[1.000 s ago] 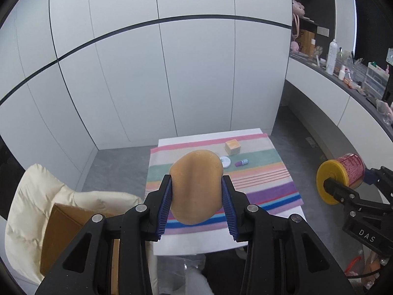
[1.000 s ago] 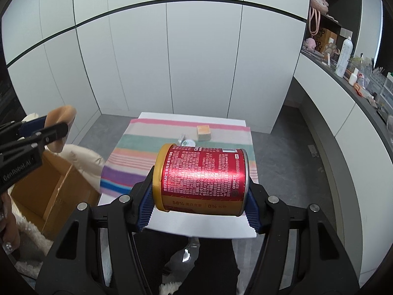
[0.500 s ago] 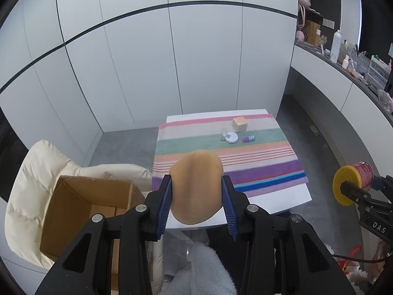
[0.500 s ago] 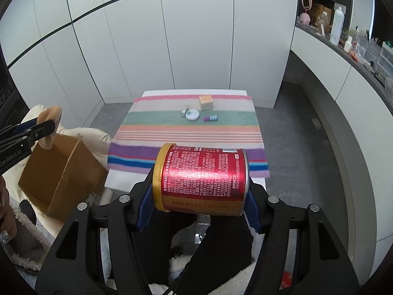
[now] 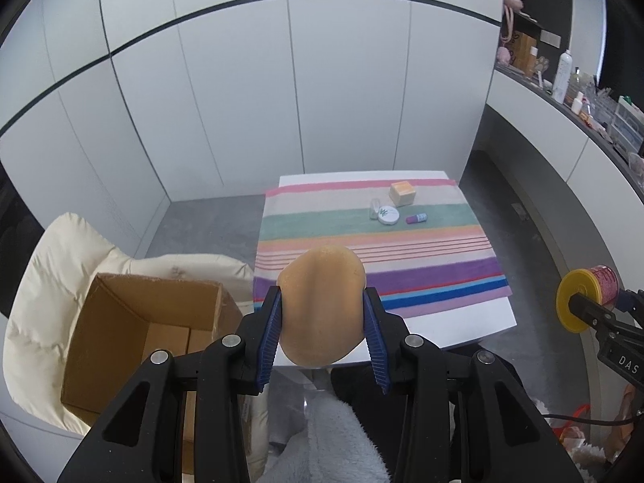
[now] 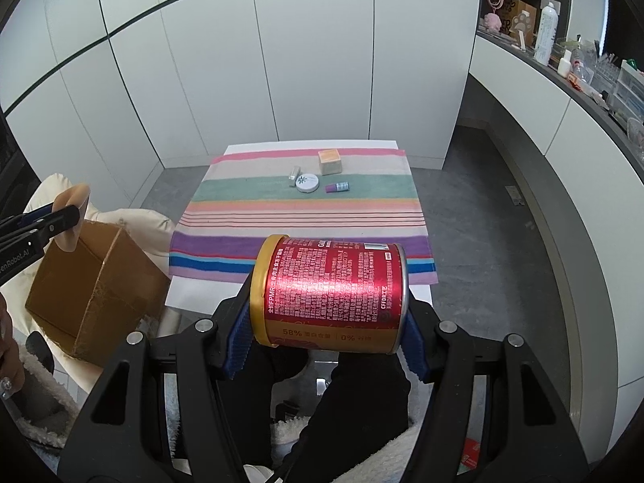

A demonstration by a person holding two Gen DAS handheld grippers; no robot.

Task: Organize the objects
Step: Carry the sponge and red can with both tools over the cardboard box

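Note:
My left gripper (image 5: 322, 328) is shut on a tan rounded sponge-like pad (image 5: 322, 306), held in the air before the table's front edge. My right gripper (image 6: 326, 338) is shut on a red can with a gold rim (image 6: 330, 294), lying sideways between the pads. An open cardboard box (image 5: 137, 338) sits on a cream cushion at lower left; it also shows in the right wrist view (image 6: 92, 285). On the striped cloth (image 5: 378, 253) at the far side lie an orange-topped cube (image 5: 402, 194), a white round tin (image 5: 388, 215), a small silver item (image 5: 374, 208) and a purple tube (image 5: 417, 218).
The small white table (image 5: 463, 326) stands against white wall panels. A cream padded chair (image 5: 44, 281) holds the box at left. A counter with bottles (image 5: 563, 76) and clutter runs along the right. Grey floor surrounds the table.
Both grippers have pulled back and up from the table, still holding the pad and the can. The table looks farther away, and the cardboard box has come into fuller view at left.

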